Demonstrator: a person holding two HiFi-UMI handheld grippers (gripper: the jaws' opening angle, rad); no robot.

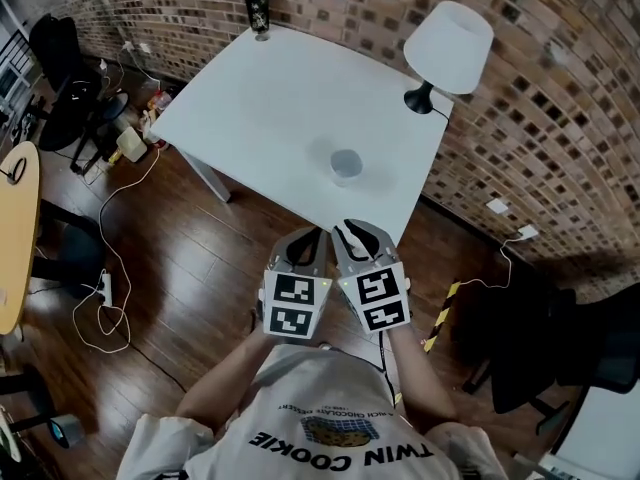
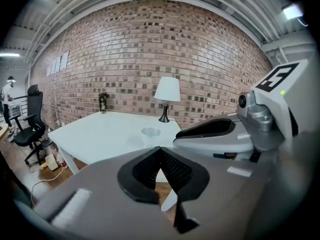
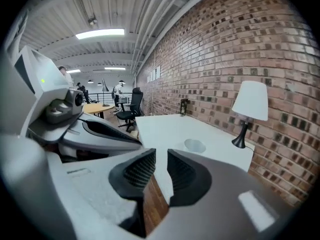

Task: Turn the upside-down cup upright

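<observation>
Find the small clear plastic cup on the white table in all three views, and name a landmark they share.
Head view: the clear plastic cup is just above centre, near the white table's nearer edge.
Left gripper view: near centre, below-left of the lamp's foot.
Right gripper view: right of centre, left of the lamp's foot.
Shared landmark: the white-shaded lamp on a black stand.

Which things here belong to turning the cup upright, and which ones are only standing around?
For the job: cup, table, left gripper, right gripper.
Only standing around: lamp, dark tumbler, black chair.
</observation>
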